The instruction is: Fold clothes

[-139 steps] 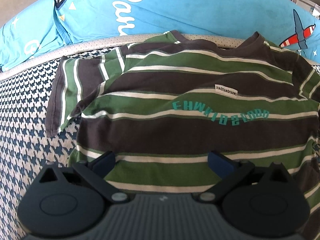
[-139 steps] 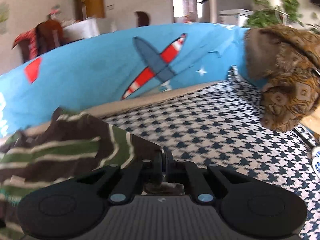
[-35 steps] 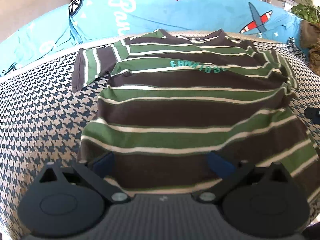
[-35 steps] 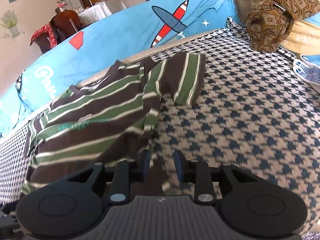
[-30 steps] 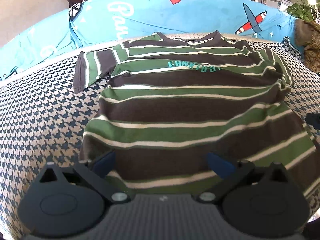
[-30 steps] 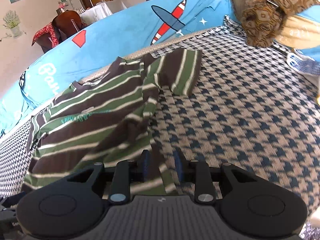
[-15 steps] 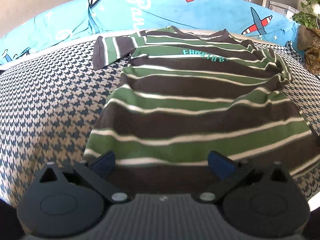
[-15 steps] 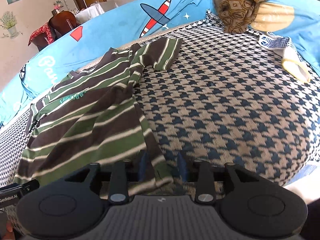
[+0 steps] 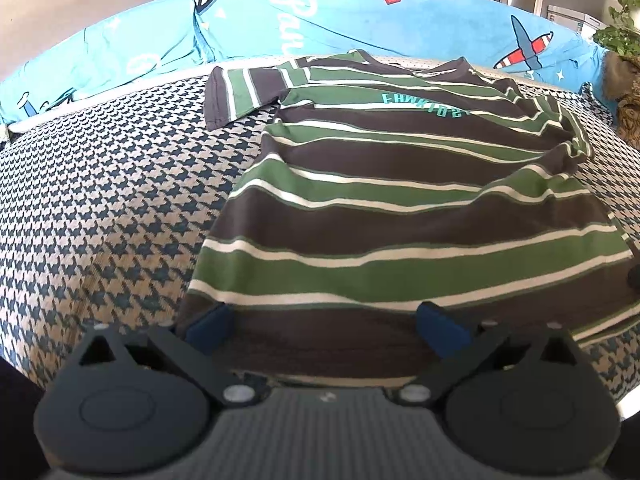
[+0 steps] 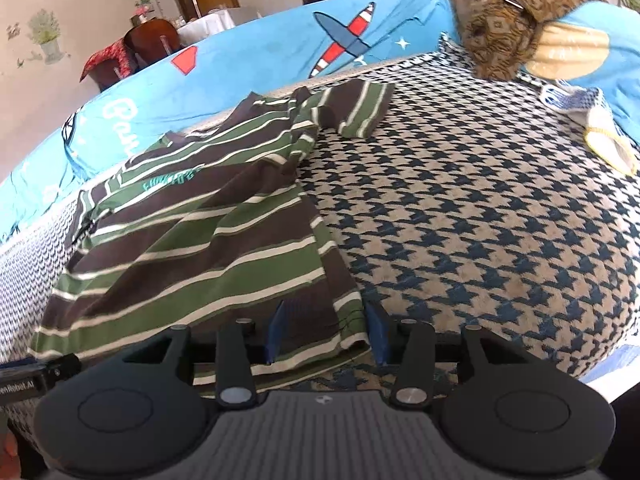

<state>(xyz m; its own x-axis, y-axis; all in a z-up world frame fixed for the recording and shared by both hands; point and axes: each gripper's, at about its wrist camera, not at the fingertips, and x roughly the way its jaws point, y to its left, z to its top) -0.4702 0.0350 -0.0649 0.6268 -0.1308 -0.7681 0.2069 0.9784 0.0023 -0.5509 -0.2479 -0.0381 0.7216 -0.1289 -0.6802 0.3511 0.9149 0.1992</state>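
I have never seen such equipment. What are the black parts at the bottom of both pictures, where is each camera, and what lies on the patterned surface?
The black parts are two hand-held grippers; a person holds one in each hand. Each carries a wide-angle camera looking forward along its two blue-tipped fingers.

The left hand-held gripper is wide open above the hem of a striped T-shirt, holding nothing. The right hand-held gripper is opening, with the shirt's hem corner lying between its fingers.

The shirt lies spread on a houndstooth cushion, before a blue cover printed with aeroplanes. A brown patterned cloth sits at the far right.
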